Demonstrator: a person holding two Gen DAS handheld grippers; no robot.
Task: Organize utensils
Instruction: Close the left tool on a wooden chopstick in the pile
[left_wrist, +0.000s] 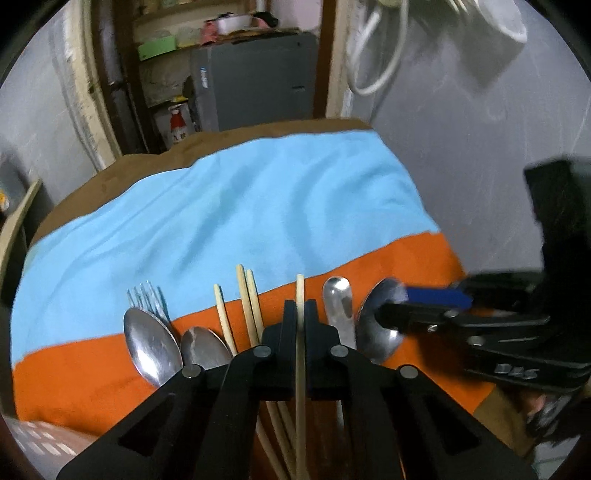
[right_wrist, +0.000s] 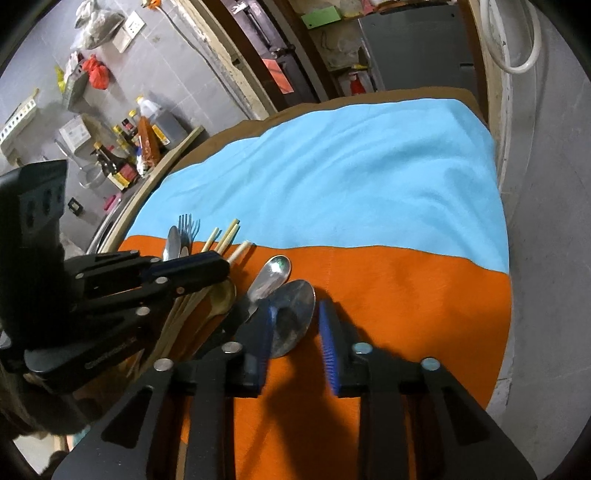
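Utensils lie in a row on the orange cloth (left_wrist: 74, 373). My left gripper (left_wrist: 300, 314) is shut on one pale chopstick (left_wrist: 300, 295). Three more chopsticks (left_wrist: 247, 295) lie just left of it. Further left are two spoons (left_wrist: 151, 343) and a fork (left_wrist: 147, 295). To the right lie a small spoon (left_wrist: 338, 299) and a large spoon (left_wrist: 380, 321). My right gripper (right_wrist: 295, 325) is open, its blue pads either side of the large spoon's bowl (right_wrist: 295, 314). The small spoon (right_wrist: 271, 275) lies left of it. The left gripper (right_wrist: 207, 264) shows at the left with the chopsticks (right_wrist: 225, 234).
A blue cloth (left_wrist: 240, 195) covers the far part of the table (left_wrist: 207, 142). A grey wall stands at the right. A shelf with bottles (right_wrist: 129, 147) is at the left. A grey appliance (left_wrist: 258, 81) stands behind the table.
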